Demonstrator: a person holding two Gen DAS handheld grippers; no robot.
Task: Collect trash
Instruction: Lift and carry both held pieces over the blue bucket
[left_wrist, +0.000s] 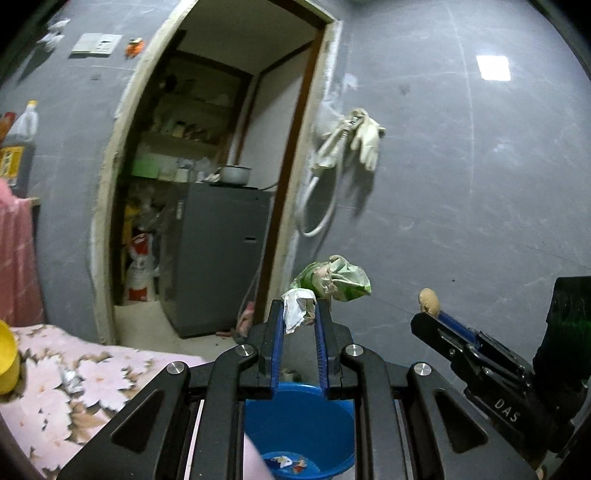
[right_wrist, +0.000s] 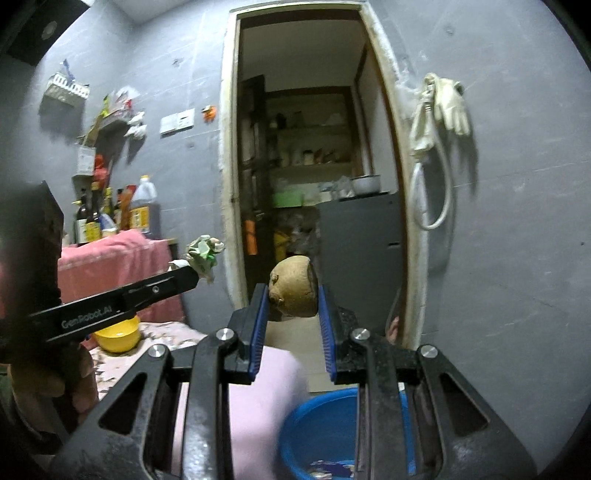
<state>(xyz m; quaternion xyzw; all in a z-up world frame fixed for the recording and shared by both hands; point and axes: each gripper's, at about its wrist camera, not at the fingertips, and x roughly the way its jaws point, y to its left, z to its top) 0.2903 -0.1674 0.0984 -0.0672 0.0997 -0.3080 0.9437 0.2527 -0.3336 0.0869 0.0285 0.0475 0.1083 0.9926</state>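
Note:
My left gripper is shut on a wad of crumpled trash, white paper and a green-and-white wrapper, held up in the air. It also shows in the right wrist view at the left gripper's tip. My right gripper is shut on a brown, round, peel-like piece of trash, seen also in the left wrist view. A blue plastic basin with scraps at its bottom sits below both grippers, also in the right wrist view.
A table with a pink flowered cloth stands at the left, with a yellow bowl on it. Bottles stand behind. An open doorway leads to a storeroom with a grey cabinet. Gloves and a hose hang on the grey wall.

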